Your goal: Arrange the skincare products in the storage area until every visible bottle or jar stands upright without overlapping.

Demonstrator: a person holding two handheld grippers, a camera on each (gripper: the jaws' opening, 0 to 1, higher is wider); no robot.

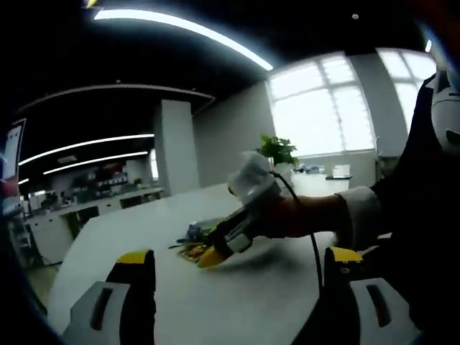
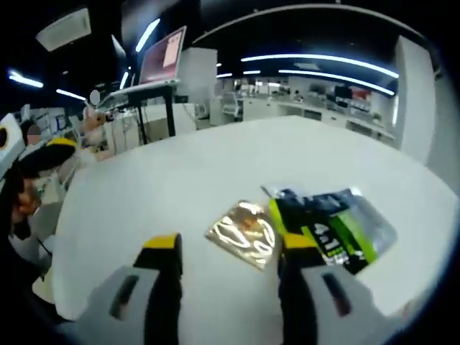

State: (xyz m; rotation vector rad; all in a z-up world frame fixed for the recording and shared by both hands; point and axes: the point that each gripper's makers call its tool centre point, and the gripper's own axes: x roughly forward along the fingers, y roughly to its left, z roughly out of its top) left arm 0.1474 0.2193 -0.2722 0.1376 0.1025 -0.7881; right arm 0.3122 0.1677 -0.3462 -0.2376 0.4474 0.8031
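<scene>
White and bare for most of its top, the bench [image 2: 215, 165] carries two flat packets close ahead of the right tool [image 2: 228, 248]: a gold foil sachet [image 2: 244, 233] at about twelve o'clock between the jaws, and a green-and-black pouch [image 2: 334, 223] at one to two o'clock, its near corner running behind the right-hand jaw. The two packets touch or slightly overlap along one edge; I cannot tell which. The right tool stands open with nothing in it, jaws spread to either side of the sachet, which reads as lining up for a pick on that packet.

Seen from the left gripper view, that same right tool [image 1: 210, 255] comes in from three o'clock in a person's hand [image 1: 287, 215], tips tilted down just above or on the packets [image 1: 192, 243], which show there as a small dark and orange heap at centre. The left tool [image 1: 237, 277] is also open and empty, held back and well apart from the packets, probably waiting in reserve.

No bottle or jar can be made out, nor any storage tray; the products here lie flat, so nothing stands upright yet. The pouch's lettering is mostly unreadable, the far room is blurred, and a dark sleeve [image 1: 424, 215] blocks the three o'clock side of the left gripper view.
</scene>
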